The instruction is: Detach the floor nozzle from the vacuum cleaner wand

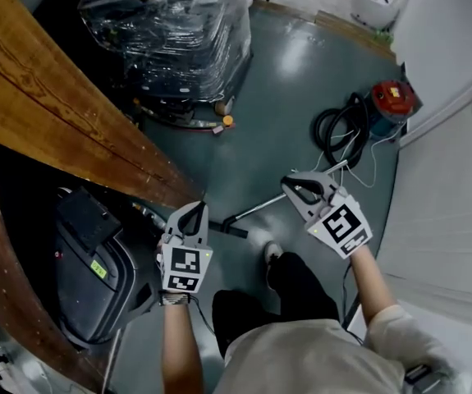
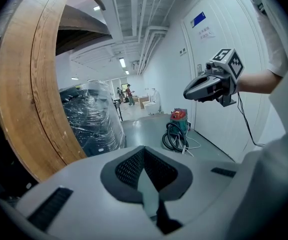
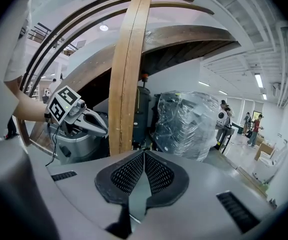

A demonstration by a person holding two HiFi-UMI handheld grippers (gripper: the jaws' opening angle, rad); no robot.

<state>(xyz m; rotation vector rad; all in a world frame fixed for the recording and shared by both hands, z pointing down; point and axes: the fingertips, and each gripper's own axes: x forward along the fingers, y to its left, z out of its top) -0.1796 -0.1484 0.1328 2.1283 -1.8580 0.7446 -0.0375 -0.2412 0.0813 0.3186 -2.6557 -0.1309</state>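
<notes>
A red vacuum cleaner (image 1: 391,103) with a coiled black hose (image 1: 339,130) stands on the floor by the white wall; it also appears in the left gripper view as the vacuum cleaner (image 2: 179,116). Its metal wand (image 1: 260,208) lies slanted across the floor and ends at the dark floor nozzle (image 1: 232,229). My left gripper (image 1: 198,210) hangs shut and empty above the nozzle end. My right gripper (image 1: 291,184) is shut and empty above the middle of the wand. Each gripper view shows its own meshed jaws pressed together, left gripper (image 2: 144,160), right gripper (image 3: 144,168), and the other gripper in the air.
A curved wooden beam (image 1: 47,105) crosses at the left. A plastic-wrapped pallet (image 1: 170,31) stands behind it and a grey floor machine (image 1: 88,269) sits under it. The person's legs and a shoe (image 1: 272,252) are just below the wand. A white wall (image 1: 449,203) closes the right side.
</notes>
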